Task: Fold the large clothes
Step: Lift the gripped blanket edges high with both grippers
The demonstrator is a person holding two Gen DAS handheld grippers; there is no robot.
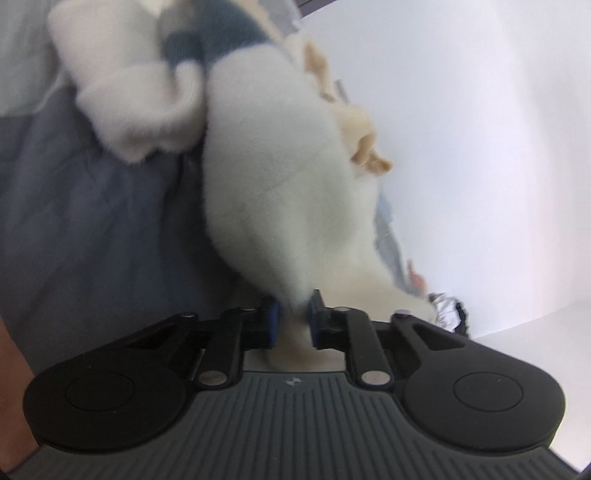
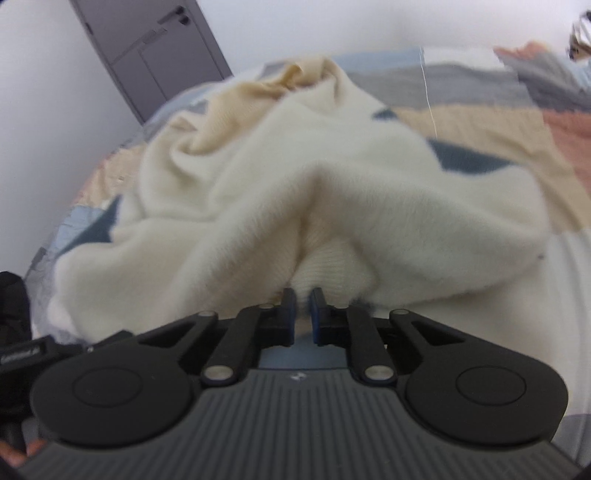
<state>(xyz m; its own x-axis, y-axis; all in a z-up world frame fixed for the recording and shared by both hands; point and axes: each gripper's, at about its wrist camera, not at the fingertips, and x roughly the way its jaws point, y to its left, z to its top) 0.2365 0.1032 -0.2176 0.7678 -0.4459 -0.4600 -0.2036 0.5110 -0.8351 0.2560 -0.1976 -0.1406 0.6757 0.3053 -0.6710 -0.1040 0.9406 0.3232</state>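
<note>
Fluffy cream-white sweater (image 2: 280,192) lies bunched on patchwork bed (image 2: 480,129). Left claw (image 1: 293,317) & right claw (image 2: 303,314) both clamped on its edge, prob. thin bites; fuzzy knit could slip when lifted.

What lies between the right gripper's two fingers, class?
A ribbed edge of the fluffy cream sweater sits pinched in the right gripper, as the right wrist view shows.

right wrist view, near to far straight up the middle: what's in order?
right gripper pinching the ribbed hem → fluffy cream sweater bunched up → beige garment behind it → patchwork bedspread → white wall
</note>
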